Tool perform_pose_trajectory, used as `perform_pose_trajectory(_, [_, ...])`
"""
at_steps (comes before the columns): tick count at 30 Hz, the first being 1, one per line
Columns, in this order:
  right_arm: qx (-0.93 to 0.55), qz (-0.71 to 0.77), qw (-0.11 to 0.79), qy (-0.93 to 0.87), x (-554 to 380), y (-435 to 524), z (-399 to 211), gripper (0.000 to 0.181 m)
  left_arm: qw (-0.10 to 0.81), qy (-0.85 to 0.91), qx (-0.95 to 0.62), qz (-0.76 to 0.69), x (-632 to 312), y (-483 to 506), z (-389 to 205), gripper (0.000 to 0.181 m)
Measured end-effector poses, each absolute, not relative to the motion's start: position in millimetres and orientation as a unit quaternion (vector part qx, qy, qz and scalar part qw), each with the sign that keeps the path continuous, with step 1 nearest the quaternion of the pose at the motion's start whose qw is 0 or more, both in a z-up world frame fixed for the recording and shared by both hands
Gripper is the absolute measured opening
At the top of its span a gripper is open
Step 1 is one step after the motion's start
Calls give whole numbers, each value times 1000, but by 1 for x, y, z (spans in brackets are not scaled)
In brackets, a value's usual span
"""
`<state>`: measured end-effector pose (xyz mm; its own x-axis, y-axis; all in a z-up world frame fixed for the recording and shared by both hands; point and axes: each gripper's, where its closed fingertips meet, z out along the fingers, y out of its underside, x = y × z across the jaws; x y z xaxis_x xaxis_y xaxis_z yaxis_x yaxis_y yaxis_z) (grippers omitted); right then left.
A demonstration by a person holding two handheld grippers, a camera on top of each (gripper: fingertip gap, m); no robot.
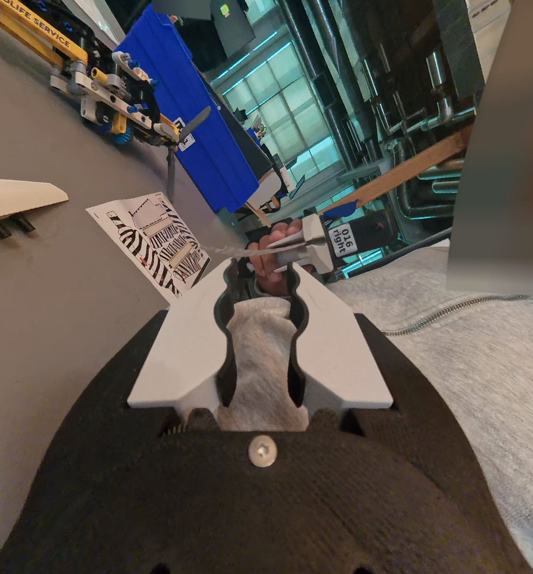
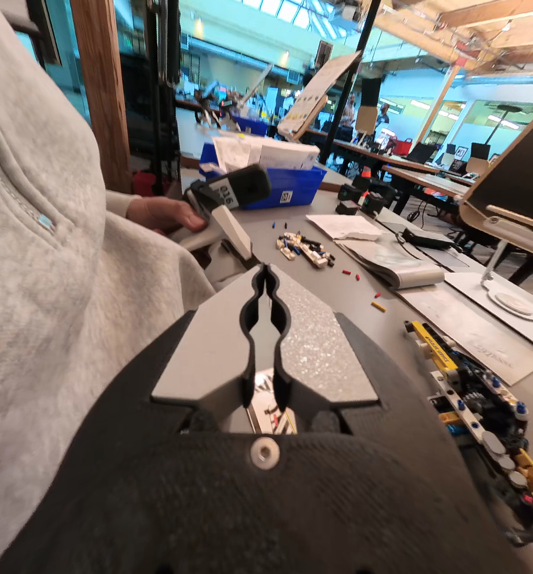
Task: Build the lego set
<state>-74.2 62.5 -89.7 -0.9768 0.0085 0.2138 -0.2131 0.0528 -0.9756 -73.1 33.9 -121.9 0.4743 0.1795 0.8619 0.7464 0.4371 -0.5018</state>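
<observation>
The yellow, white and black lego model point(image 1: 110, 93) lies on the grey table point(image 1: 57, 310); it also shows in the right wrist view point(image 2: 476, 403). A zebra-striped sticker sheet point(image 1: 153, 245) lies in front of my left gripper point(image 1: 262, 267), which is open and empty over a grey sleeve point(image 1: 259, 357). My right gripper point(image 2: 266, 271) is shut. In the left wrist view it point(image 1: 290, 248) pinches a thin sticker strip point(image 1: 228, 248), seen edge-on, just beyond the left fingertips. The sheet shows under the right fingers point(image 2: 271, 403).
A white wing piece point(image 1: 16, 195) lies at the left. A blue bin point(image 1: 197, 124) stands behind the model. Loose lego pieces point(image 2: 302, 248), red pins point(image 2: 352, 275), a yellow axle point(image 2: 378, 306) and a booklet point(image 2: 392, 264) lie on the table. The person's grey hoodie point(image 2: 41, 279) is close by. Tip to tip, the grippers are about 5 cm apart.
</observation>
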Motion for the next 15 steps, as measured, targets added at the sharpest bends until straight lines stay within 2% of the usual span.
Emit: perform_pose_trajectory(15, [62, 644, 119, -753, -87, 57, -107, 0, 697, -471, -503, -198, -72, 38, -124, 29])
